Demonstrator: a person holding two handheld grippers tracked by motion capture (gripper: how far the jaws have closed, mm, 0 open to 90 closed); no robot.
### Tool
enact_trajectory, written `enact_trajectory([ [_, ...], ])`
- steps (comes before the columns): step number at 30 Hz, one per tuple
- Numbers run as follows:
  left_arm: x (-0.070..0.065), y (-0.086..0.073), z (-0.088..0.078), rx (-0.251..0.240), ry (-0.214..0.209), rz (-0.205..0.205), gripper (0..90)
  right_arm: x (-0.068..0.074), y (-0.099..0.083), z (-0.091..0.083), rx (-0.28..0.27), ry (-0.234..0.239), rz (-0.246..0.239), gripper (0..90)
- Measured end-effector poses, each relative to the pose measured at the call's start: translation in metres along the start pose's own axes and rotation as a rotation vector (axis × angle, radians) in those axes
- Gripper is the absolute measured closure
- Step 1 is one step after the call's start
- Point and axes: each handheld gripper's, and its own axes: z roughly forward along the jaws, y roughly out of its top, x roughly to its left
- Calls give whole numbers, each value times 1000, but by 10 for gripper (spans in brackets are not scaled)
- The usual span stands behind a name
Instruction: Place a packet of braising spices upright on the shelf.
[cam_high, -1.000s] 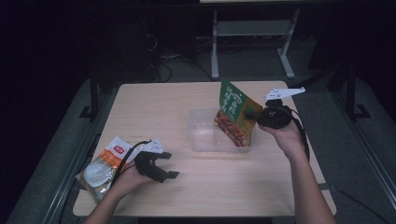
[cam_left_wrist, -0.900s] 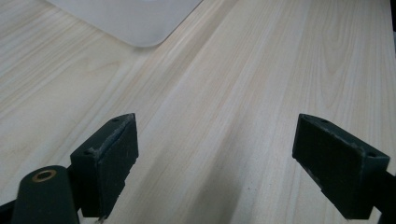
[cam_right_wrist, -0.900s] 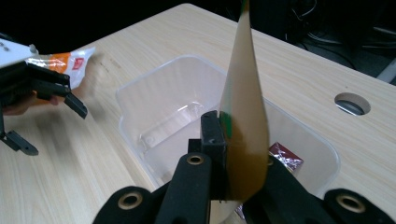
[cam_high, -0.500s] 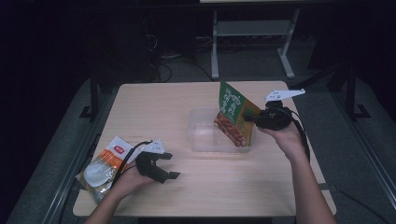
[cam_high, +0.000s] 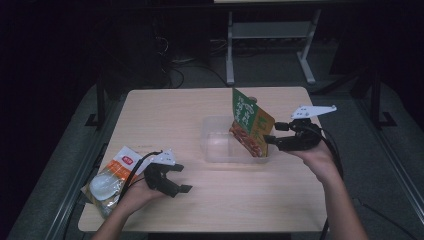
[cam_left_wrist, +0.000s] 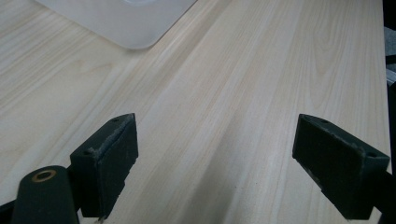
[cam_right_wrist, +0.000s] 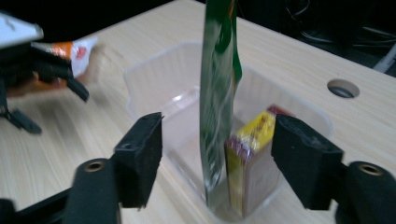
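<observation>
pale wood is what we work on, a table (cam_high: 165, 115) with a clear plastic tub (cam_high: 216, 146) near its middle. standing on edge in that tub is our green and orange pouch (cam_high: 250, 131), leaning against the tub's right-hand wall; in the right gripper view a smaller yellow and brown packet (cam_right_wrist: 254, 163) stands just beside it, inside the same tub. a moment ago our right gripper (cam_high: 269, 140) was clamped on the pouch's edge; its jaws have just been opening, and now they stand wide, the pouch between them but the pads clear of it on both sides. so we judge the drop made: the pouch holds itself up in the tub, and what is left for that hand is to back away without knocking it over. our left gripper (cam_high: 184, 189) rests on the table near the front left, jaws spread wide over bare wood with nothing between them. just behind that hand, at the table's left edge, lies a white and orange packet (cam_high: 111, 177), likely the next to go in.
</observation>
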Motion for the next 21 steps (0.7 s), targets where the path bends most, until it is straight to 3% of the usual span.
enact_trajectory([
  [5, -3, -1, -1, 3, -4, -20, 137, 7, -15, -5, 18, -3, -12, 309],
  [11, -11, -10, -6, 17, 2, -12, 137, 17, -38, -5, 34, 1, -19, 310],
  [21, -15, -17, -18, 22, 34, -25, 139, 41, -72, 7, 84, 42, -34, 294],
])
